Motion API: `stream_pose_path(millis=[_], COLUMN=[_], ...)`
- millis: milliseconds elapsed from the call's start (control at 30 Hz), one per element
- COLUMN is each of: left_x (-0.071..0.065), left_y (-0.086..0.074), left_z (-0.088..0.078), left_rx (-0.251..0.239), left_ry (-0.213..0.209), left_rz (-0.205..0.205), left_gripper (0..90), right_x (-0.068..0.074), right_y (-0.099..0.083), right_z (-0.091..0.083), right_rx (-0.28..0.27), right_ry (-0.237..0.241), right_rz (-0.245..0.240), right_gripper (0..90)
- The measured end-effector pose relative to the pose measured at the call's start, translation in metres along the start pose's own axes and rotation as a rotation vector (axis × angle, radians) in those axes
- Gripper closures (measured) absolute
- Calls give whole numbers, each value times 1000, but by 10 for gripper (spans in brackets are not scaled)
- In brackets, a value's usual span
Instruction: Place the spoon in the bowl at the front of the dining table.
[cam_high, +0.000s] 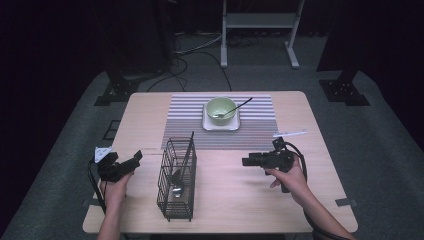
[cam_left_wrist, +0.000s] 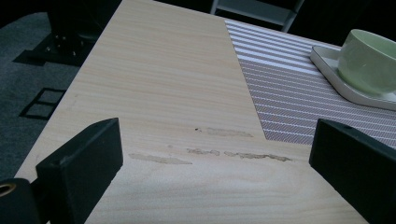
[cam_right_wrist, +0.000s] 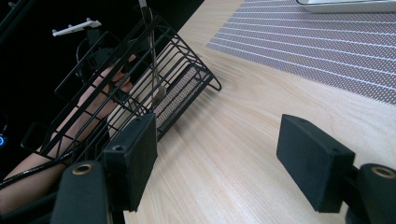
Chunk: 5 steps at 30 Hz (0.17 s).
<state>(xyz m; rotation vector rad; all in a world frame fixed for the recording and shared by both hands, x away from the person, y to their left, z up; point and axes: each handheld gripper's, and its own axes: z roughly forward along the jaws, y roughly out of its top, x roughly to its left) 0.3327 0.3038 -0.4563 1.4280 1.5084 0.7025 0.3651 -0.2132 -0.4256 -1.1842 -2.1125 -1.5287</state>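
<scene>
Wire cutlery basket (cam_high: 176, 180), black, upright on the table (cam_high: 240, 200) between the two claws, near the front edge and just short of the striped placemat (cam_high: 220, 135); it holds a spoon (cam_high: 176, 191) and a dark-handled utensil (cam_high: 187, 152) leaning out of the top. Left claw (cam_high: 136, 159), jaws wide apart with nothing between them, held above bare table just left of the basket; right claw (cam_high: 246, 161), jaws likewise wide and empty, well right of the basket and pointing toward it. Green bowl (cam_high: 221, 108) with a spoon inside, on a white square plate (cam_high: 220, 124) at the far side of the placemat.
</scene>
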Motion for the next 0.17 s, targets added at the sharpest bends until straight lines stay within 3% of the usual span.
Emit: stream_pose_path(millis=[167], left_x=[0], left_y=[0], left_z=[1], left_rx=[1], left_ry=[1], left_rz=[-3], left_gripper=[16], right_x=[-5], right_y=[-15], right_z=[-5], right_rx=[-61], right_ry=[19], right_rz=[20], right_gripper=[279])
